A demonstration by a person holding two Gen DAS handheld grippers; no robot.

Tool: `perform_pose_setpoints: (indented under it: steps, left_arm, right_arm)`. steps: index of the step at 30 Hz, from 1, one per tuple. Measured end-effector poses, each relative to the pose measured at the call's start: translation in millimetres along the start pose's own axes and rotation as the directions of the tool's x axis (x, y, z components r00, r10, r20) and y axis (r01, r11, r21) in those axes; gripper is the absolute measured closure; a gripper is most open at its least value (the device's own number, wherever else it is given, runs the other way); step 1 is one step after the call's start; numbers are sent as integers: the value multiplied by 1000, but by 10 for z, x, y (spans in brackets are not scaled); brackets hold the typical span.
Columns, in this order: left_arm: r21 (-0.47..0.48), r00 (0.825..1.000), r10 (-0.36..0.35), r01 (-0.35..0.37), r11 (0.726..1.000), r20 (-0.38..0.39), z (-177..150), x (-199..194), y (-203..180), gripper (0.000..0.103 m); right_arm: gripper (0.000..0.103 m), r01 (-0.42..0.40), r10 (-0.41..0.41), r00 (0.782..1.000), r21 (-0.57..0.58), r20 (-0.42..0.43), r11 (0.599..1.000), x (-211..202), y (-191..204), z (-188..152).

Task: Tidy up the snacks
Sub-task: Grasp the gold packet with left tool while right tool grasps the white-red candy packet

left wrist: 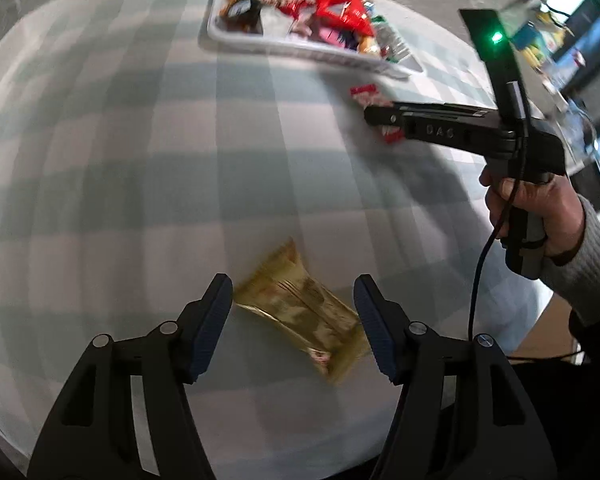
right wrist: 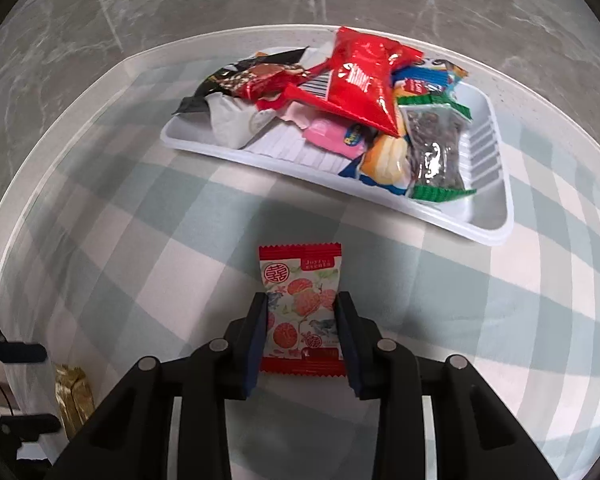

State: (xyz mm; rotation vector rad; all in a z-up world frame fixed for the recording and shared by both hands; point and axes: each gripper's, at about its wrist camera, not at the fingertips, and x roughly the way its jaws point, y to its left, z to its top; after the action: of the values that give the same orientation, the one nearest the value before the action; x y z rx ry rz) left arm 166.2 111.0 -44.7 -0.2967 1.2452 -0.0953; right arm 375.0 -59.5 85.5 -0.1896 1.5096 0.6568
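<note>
A: Left wrist view. Left gripper (left wrist: 294, 322) hangs over the gold packet (left wrist: 300, 314), which lies flat and slantwise on the checked surface (left wrist: 120, 160). Jaws spread wide, one either side of the packet; contact not discernible. Presumably lined up for a pick. Nothing held.

B: And the right gripper (left wrist: 380, 116) there?

A: Seen side-on, over a red packet; grip unreadable from this angle.

B: Right wrist view?

A: Clearer. Jaws drawn in against both long edges of the red-and-white packet (right wrist: 302, 308), clamping it. Lifted or resting, cannot tell. The white tray (right wrist: 488, 216) of mixed snacks sits ahead, likely its destination. Gold packet is visible at the lower left.
</note>
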Motion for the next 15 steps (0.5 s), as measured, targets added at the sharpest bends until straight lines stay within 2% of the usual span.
perform_pose_setpoints:
  steps: [4,6,7,10,12,13,15]
  left_arm:
    - [-69,998,63,-65,996,-30,-27,218,-93,40]
    - [-77,996,92,-93,993,-17,-34,256,-176,30]
    - [-78,993,116,-117,990,-13,-45,271,-220,29]
    - [-28,981,192,-192,981,-8,-75,320,-346,29]
    - [-3,978,210,-210,978,2,-103,328,-381,30]
    - [9,976,219,-219,976,9,-119,326,-397,31]
    - [38,966,258,-259,965,37,-169,302,-440,50]
  right_arm:
    - [66,-17,18,1000,-33,9,999,20,-4,-18]
    - [66,-25,25,1000,-32,14,999,-15,-29,-26]
    - [66,-31,32,999,-35,15,999,-14,-37,-26]
    - [66,-40,40,999,-43,19,998,-31,-51,-40]
    - [66,-45,46,999,-48,21,998,-33,-60,-43]
    - [66,-48,49,999,-47,22,998,-39,-67,-51]
    - [66,-51,52,998,-49,24,998,-36,-62,-53]
